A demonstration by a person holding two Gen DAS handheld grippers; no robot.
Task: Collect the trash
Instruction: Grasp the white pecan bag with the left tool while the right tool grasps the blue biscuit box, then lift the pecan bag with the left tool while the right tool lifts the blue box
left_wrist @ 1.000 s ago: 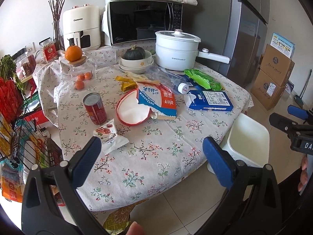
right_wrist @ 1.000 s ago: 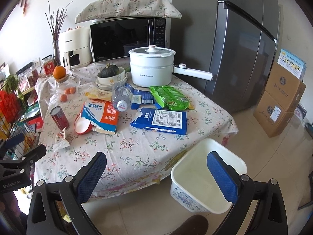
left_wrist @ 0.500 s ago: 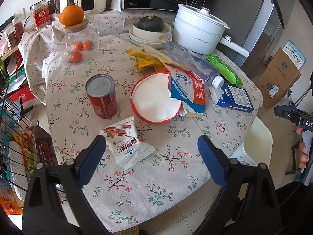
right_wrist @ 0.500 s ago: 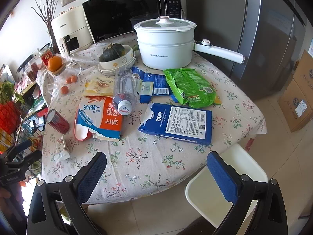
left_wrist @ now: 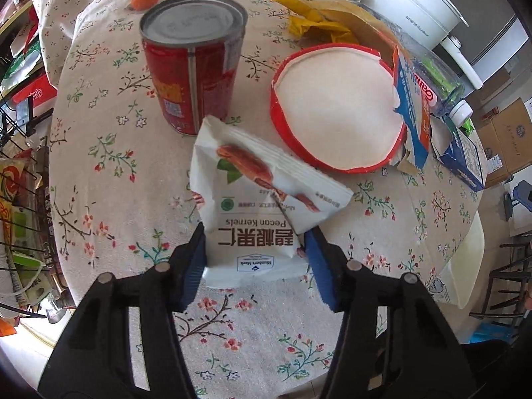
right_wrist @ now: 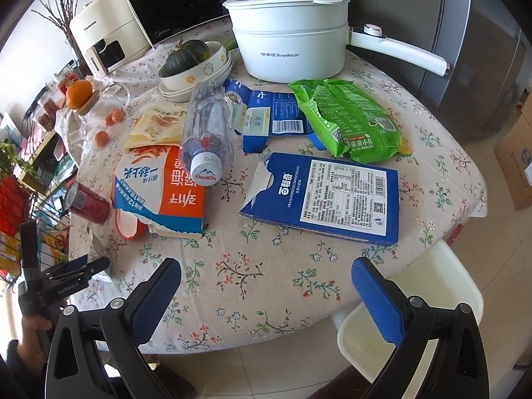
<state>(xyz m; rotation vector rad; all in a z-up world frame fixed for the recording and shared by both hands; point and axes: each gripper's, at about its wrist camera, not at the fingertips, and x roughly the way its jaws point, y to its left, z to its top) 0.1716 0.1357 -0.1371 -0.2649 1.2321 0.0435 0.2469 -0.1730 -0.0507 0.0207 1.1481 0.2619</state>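
Pecan wrapper lies on tablecloth w/ near end between left gripper jaws, just been closing, pads at its edges. Red can just behind, torn red tub beside. Right gripper spread wide, empty, above table edge near blue box; white bin below.

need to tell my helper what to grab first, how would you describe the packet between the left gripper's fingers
On the floral tablecloth, find the upright red can. Just in front of it lies a white snack packet, its near end between the closing fingers of the left gripper. Unlike the red-rimmed carton beside it, it is a flat pouch printed "Pecan Kernels".
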